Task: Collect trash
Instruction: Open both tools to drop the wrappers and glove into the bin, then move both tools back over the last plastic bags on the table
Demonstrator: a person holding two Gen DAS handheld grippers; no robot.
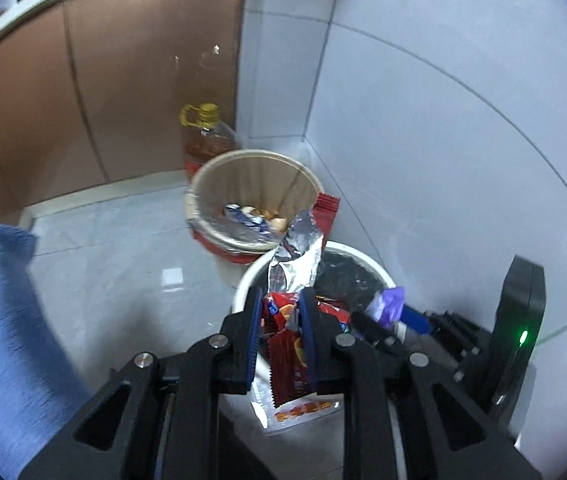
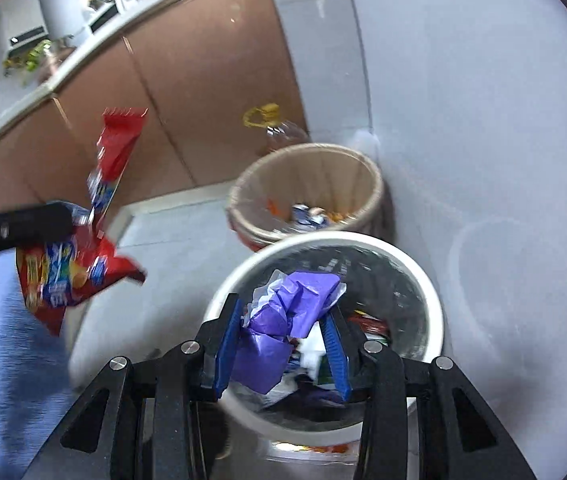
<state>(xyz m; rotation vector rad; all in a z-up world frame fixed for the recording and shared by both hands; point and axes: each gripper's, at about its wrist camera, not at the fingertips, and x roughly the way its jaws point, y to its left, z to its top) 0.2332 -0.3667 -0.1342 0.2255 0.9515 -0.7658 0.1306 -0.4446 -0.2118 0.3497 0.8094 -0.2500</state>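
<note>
Red crinkled foil snack wrapper (image 1: 289,344) is clamped in my left gripper (image 1: 281,300); my right gripper (image 2: 283,320) pinches crumpled purple plastic (image 2: 283,312) (both above the white round bin (image 2: 427,280)).

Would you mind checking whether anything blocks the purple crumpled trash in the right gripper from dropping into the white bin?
Nothing visible does. The right gripper holds the purple trash directly over the open mouth of the white bin, which has no lid. The left gripper with its red snack wrapper is off to the side.
</note>
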